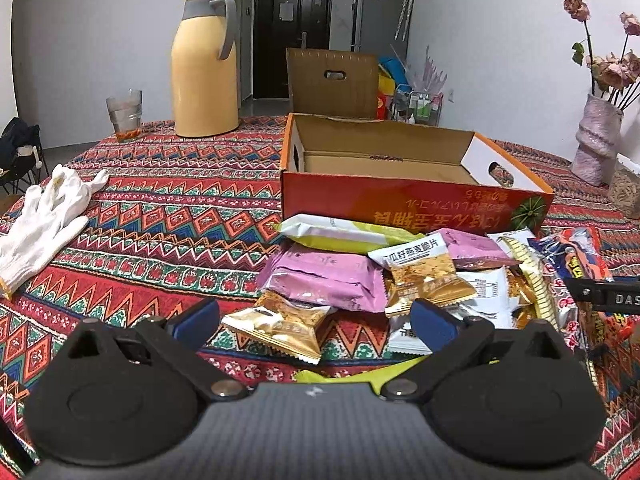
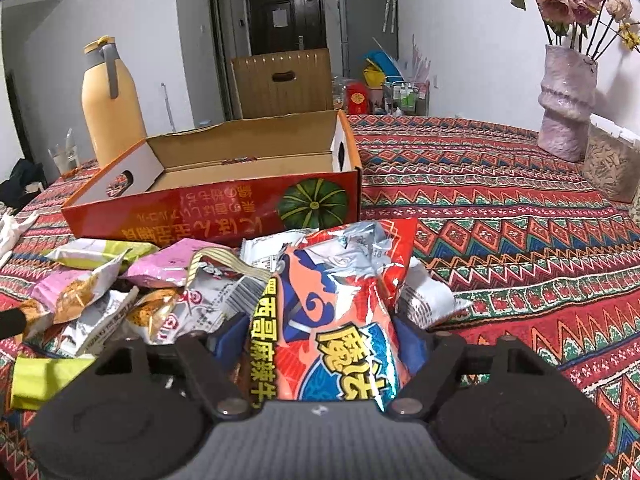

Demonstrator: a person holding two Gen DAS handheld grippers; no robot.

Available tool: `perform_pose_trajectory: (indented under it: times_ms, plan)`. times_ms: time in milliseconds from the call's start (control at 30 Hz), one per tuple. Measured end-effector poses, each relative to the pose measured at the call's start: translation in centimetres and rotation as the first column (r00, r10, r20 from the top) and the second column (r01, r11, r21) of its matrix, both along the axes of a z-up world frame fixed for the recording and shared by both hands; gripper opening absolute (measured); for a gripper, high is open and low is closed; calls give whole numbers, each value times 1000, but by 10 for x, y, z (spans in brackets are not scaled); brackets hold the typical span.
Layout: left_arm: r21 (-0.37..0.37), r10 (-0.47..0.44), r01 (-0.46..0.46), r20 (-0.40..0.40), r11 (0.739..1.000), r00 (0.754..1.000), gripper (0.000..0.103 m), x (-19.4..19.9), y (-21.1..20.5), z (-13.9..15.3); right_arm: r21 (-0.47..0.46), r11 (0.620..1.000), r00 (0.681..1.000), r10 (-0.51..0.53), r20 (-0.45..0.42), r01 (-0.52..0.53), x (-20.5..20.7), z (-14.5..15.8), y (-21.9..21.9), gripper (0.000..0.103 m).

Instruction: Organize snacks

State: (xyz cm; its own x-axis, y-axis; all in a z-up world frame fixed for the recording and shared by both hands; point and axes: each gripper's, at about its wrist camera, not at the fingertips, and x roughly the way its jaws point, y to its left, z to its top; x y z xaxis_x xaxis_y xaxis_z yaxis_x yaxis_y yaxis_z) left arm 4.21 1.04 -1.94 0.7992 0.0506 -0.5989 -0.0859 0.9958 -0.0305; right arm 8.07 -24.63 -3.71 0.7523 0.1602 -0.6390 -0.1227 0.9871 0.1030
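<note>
We judge the job barely begun. The cardboard box (image 1: 416, 184) straight ahead of our left gripper (image 1: 316, 320) shows only its bare brown floor in both views; no packet lies in the part we can see, though the near wall hides the strip just behind it.

Our right gripper (image 2: 320, 344) is pinching a big red and blue snack bag (image 2: 340, 312) between its fingers, the bag standing up ahead of the camera, with its lower end running down between the fingers. It is not yet over the box, which sits ahead and a little to the left of this gripper. So one item is in hand and none appears stowed.

Our left gripper is spread wide and holds nothing. Just ahead of it, between the fingertips, lies a small gold packet (image 1: 280, 328) on the bench (image 1: 168, 216). Beyond that rests a pink packet (image 1: 324, 276), then a yellow-green packet (image 1: 344, 232) touching the foot of the box, and to the right a white and gold packet (image 1: 424, 268) on top of the heap.

What is left, as we read it, is nearly everything: the bag in the right gripper must go into the box, and the whole pile (image 2: 132, 292) to the left of that gripper must follow.
</note>
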Motion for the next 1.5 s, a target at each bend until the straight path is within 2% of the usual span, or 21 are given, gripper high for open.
perform_pose_trajectory:
  times_ms: [67, 133, 167, 467, 700, 767, 867, 933, 1000, 1300, 1500]
  plan:
    - [2, 4, -4, -9, 1000, 1000, 103, 2, 2, -1, -3, 1000, 1000, 9, 6, -9, -1, 1, 0, 68]
    - [12, 8, -8, -17, 1000, 1000, 103, 4, 5, -1, -10, 1000, 1000, 8, 15, -8, -5, 2, -1, 57]
    - [18, 10, -9, -21, 1000, 1000, 103, 5, 6, -2, -5, 1000, 1000, 9, 20, -8, -6, 3, -3, 56]
    - [78, -1, 7, -80, 997, 997, 103, 22, 24, -5, 45, 999, 994, -27, 107, 22, -36, 17, -11, 56]
    - [104, -47, 63, -157, 993, 987, 103, 43, 23, -17, 79, 996, 991, -56, 125, 46, -48, 21, -15, 56]
    - [104, -55, 73, -170, 992, 984, 100, 47, 22, -19, 80, 996, 990, -60, 124, 50, -50, 21, -14, 56]
    - [87, -75, 92, -181, 992, 981, 90, 51, 20, -21, 82, 995, 990, -65, 123, 55, -53, 20, -14, 56]
    - [70, -81, 97, -199, 993, 977, 70, 53, 20, -23, 83, 995, 990, -65, 125, 54, -55, 21, -14, 56]
    - [38, -87, 97, -212, 995, 973, 62, 54, 22, -25, 83, 995, 990, -64, 127, 53, -57, 21, -14, 56]
    - [3, -84, 86, -178, 996, 980, 59, 32, 28, -22, 85, 995, 990, -57, 132, 46, -68, 22, -11, 56]
    - [-5, -78, 78, -121, 997, 990, 59, 8, 35, -8, 83, 996, 988, -57, 143, 45, -75, 25, -9, 56]
